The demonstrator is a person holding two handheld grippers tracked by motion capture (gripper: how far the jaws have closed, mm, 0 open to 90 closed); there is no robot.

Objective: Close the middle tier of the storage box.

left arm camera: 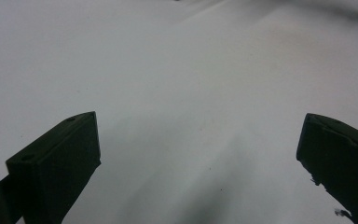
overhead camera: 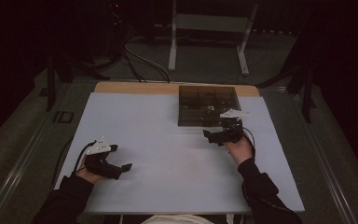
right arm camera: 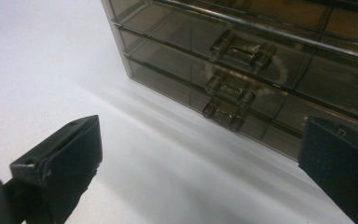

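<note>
smoked clear-plastic drawer organizer (overhead camera: pixel 207 105) at far right of desk (overhead camera: pixel 168 177), front facing right gripper (overhead camera: pixel 220 135). right gripper just before it, jaws spread wide, nothing held; drawer handles (right arm camera: pixel 237 48) stacked ahead between jaws in right gripper view. left gripper (overhead camera: pixel 116 169) well apart at near left over bare desk, jaws released, empty. judgement: unit light, rigid, slick, may slide when pulled; take hold on small bar handle, pinch across it.
</note>
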